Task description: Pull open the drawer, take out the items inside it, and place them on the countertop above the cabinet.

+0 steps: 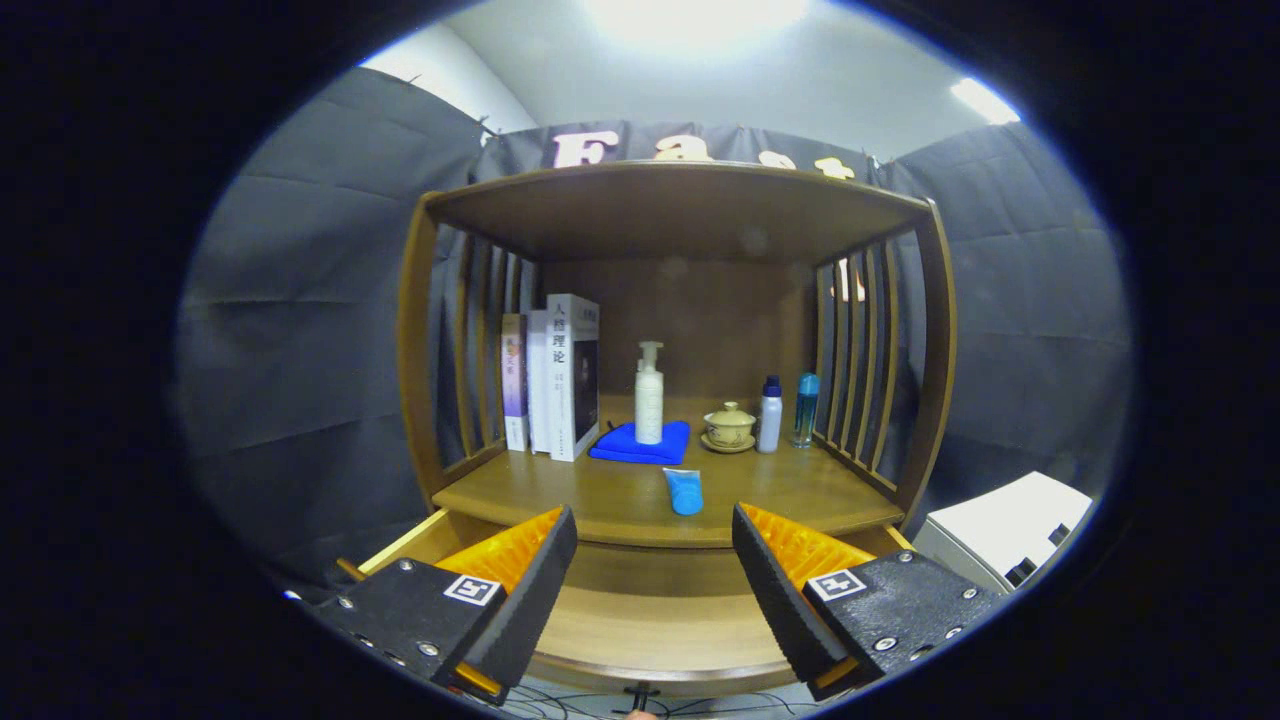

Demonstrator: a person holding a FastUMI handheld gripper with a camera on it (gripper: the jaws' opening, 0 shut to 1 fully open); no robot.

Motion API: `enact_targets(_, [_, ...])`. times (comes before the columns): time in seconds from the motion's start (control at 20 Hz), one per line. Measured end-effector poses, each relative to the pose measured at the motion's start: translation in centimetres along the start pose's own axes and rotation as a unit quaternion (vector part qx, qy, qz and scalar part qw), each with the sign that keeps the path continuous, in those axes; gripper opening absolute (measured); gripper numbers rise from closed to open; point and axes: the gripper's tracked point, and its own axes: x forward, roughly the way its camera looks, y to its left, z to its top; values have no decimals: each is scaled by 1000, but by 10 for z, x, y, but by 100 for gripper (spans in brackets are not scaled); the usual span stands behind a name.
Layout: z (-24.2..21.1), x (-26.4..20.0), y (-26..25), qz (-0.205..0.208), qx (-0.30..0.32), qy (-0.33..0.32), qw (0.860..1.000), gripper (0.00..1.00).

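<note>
The wooden cabinet's drawer (640, 625) is pulled out below the countertop (800, 490), and its bare wooden bottom shows between my fingers. My gripper (654, 515) hovers above the drawer, open, with nothing between its fingers. Just beyond the fingertips a blue tube (684, 491) lies on the countertop near its front edge. Farther back a white pump bottle (649, 395) stands on a folded blue cloth (640, 443).
Several upright books (555, 375) stand at the back left of the countertop. A lidded tea cup on a saucer (729, 427), a white bottle (769, 414) and a blue bottle (805, 409) stand at the back right. Slatted sides (860, 350) and a top shelf (680, 205) enclose the space. A white box (1010, 525) sits to the cabinet's right.
</note>
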Motion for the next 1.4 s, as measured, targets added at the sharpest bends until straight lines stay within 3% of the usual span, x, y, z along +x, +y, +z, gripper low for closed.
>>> enact_targets(0.25, [-38,-30,27,11,-1,-6,1000,96])
enact_targets(0.5, [-72,-51,24,4,53,-16,998,95])
enact_targets(0.8, [-102,-45,3,-26,48,3,999,94])
enact_targets(1.15, [-133,-60,6,-31,42,28,998,93])
enact_targets(1.4, [-148,-45,3,-29,45,50,997,93])
